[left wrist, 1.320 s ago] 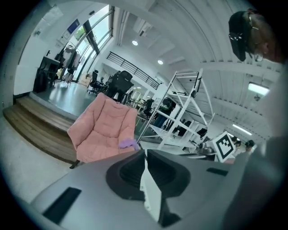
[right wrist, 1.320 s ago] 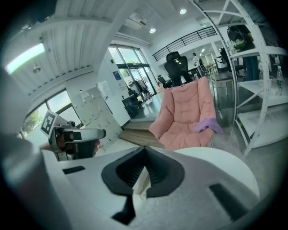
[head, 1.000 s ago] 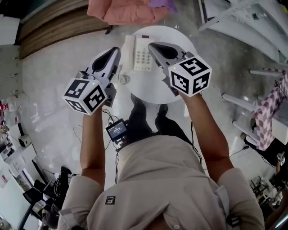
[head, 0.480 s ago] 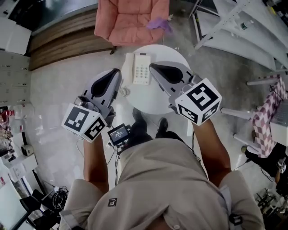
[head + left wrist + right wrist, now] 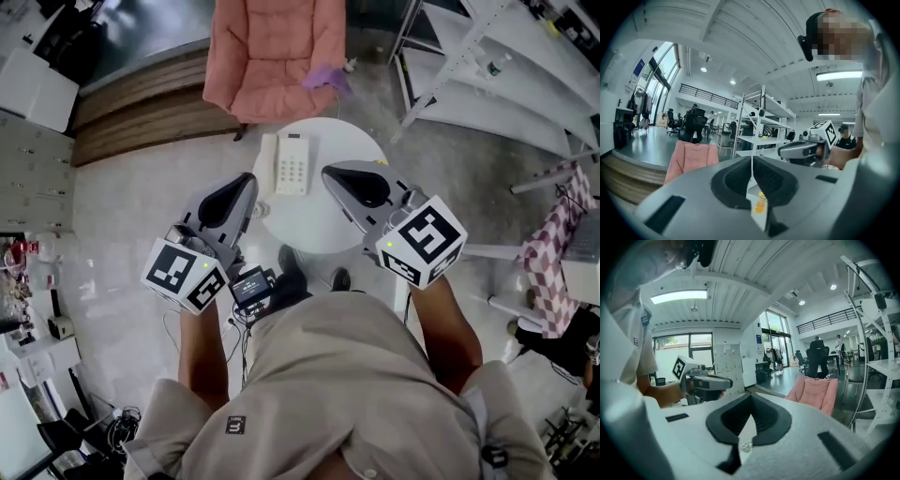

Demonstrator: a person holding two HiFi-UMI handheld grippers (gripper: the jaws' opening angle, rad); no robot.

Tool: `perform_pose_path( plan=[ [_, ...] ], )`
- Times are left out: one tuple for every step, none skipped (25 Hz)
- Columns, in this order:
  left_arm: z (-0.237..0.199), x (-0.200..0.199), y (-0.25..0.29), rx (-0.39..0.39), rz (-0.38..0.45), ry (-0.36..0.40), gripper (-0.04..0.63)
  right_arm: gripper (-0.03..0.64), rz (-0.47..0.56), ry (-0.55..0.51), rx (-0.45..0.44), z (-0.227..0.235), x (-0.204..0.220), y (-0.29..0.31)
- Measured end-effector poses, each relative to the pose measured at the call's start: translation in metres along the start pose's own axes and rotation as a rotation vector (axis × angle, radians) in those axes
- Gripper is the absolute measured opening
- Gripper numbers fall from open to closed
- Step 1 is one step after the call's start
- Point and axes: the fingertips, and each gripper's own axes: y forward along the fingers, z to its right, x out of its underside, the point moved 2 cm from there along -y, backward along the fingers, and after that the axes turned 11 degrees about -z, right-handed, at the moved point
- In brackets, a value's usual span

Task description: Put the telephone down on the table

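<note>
Two forearms reach forward at mid-frame, holding the left tool (image 5: 243,186) and the right tool (image 5: 332,175) roughly level. Both tools have their jaws pressed together on nothing. Beyond them, the boxy white telephone (image 5: 291,163) lies flat at the upper left of the round white table (image 5: 319,225). A pink padded chair (image 5: 272,56) stands farther off.

Right gripper (image 5: 751,397) fingers closed, left gripper (image 5: 725,382) alongside, pink chair (image 5: 816,392) beyond

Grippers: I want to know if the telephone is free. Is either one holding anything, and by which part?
Nothing is held. The left gripper and right gripper are both shut and empty; the telephone lies on the white table, clear of both.
</note>
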Motion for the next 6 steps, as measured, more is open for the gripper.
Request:
perform_pose_path(
  plan=[
    [0.003, 0.001, -0.001, -0.001, -0.004, 0.002, 0.014, -0.008, -0.002, -0.002, 0.001, -0.002, 0.001, -0.004],
    [0.006, 0.003, -0.001, -0.002, -0.007, 0.003, 0.014, -0.008, -0.004, -0.003, 0.002, -0.003, 0.003, -0.008],
    [0.009, 0.005, -0.002, -0.002, -0.011, 0.003, 0.014, -0.008, -0.007, -0.003, 0.003, -0.004, 0.005, -0.011],
    [0.013, 0.007, -0.002, -0.002, -0.015, 0.001, 0.014, -0.008, -0.009, -0.003, 0.004, -0.005, 0.008, -0.015],
    [0.016, 0.009, -0.003, -0.001, -0.018, -0.001, 0.014, -0.008, -0.011, -0.002, 0.005, -0.007, 0.010, -0.019],
    [0.019, 0.011, -0.003, -0.001, -0.022, -0.004, 0.014, -0.008, -0.014, -0.001, 0.006, -0.008, 0.013, -0.022]
  ],
)
